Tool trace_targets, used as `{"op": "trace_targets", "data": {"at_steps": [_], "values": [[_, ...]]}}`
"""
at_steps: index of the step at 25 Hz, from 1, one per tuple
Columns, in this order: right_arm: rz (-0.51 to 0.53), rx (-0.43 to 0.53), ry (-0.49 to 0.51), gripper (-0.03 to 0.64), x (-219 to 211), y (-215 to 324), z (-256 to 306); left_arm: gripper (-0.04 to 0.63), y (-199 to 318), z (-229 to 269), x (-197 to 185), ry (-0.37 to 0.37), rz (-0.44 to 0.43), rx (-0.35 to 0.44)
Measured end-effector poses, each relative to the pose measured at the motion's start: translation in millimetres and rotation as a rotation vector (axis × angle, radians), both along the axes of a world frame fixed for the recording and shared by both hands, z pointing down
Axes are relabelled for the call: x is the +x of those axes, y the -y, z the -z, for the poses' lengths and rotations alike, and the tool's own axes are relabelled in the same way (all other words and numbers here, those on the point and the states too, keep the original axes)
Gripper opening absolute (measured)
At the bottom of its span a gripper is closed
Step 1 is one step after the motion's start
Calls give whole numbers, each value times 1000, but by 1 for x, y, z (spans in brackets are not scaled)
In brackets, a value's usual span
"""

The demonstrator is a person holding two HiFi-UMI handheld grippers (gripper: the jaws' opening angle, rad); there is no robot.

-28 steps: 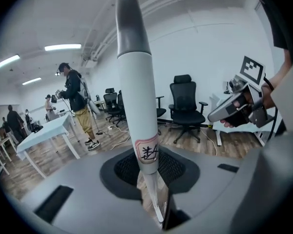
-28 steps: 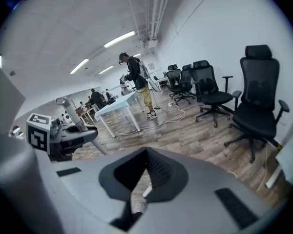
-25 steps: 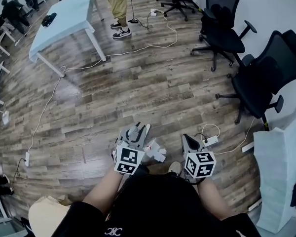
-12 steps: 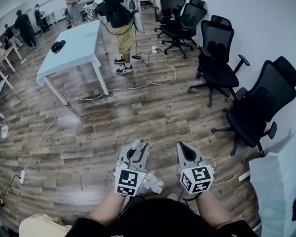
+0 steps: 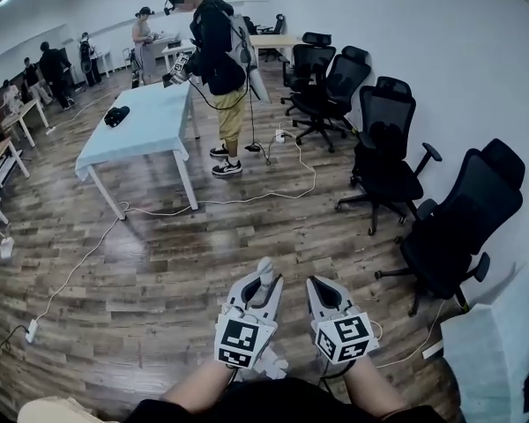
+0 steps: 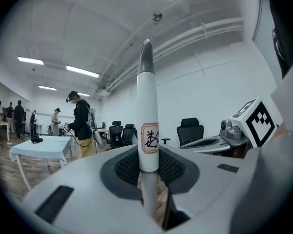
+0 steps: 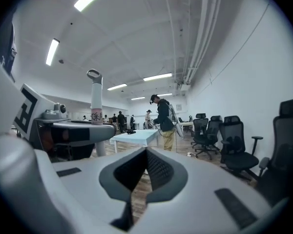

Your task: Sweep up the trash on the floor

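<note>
Two grippers sit low in the head view, near six o'clock, side by side and just apart. My left gripper (image 5: 261,291) has its fingers pinched on a white handle (image 6: 148,106). The pole runs straight up between the dark pads and bears a small red-edged label just above them. Its grey tip points to twelve o'clock in the left gripper view. From the right gripper view the same handle stands upright at ten o'clock, with a ring at its top end. I cannot see the lower end of the handle in any view.

My right gripper (image 5: 323,293) has its fingers pressed together, the ribbed pads meeting in a closed seam with nothing between them.

Ahead lies a wood-plank floor (image 5: 203,254). A pale table (image 5: 150,126) stands at ten o'clock with a small black object (image 5: 116,115) on its top. A person in dark top (image 5: 216,51) stands just beside the table's far corner, near twelve o'clock. A white cable (image 5: 247,199) trails over the planks from the table legs toward that person's feet. Black office chairs (image 5: 383,161) line the white wall from one to three o'clock.
</note>
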State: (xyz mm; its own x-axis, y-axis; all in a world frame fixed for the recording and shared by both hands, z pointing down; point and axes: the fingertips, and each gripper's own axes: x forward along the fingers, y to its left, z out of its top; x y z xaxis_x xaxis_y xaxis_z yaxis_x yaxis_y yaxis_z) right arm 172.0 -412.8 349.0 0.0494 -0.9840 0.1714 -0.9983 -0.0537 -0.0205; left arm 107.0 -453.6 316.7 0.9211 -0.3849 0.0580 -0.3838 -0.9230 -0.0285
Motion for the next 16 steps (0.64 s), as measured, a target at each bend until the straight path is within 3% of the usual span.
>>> {"op": "trace_targets", "data": {"at_steps": [16], "values": [[10,-3,11,14,-7,9,-3,71,0,11,11,-44,-75,-3]]}}
